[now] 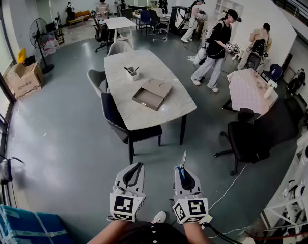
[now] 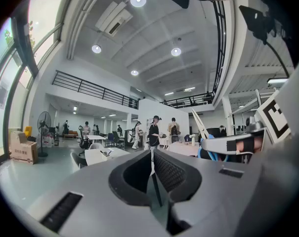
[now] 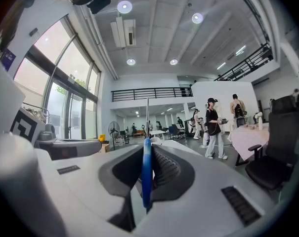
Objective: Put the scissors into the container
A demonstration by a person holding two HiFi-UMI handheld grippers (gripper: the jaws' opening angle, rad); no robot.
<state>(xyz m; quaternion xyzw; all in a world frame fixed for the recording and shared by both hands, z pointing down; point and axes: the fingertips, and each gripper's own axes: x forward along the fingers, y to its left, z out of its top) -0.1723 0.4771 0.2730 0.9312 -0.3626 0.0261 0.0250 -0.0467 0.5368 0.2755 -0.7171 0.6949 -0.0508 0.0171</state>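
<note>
scissors (image 3: 147, 174): blue handle between the jaws, blades projecting forward
right gripper (image 3: 147, 154): clamped on scissors
left gripper (image 2: 152, 163): jaws together, empty

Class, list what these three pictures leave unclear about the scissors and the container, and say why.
- Scissors: head view, handles mostly hidden inside the right hand-held gripper; only the blade tip shows.
- Container: head view, contents too small to name.
- Brown tray: head view, its recesses too small to make out.
</note>
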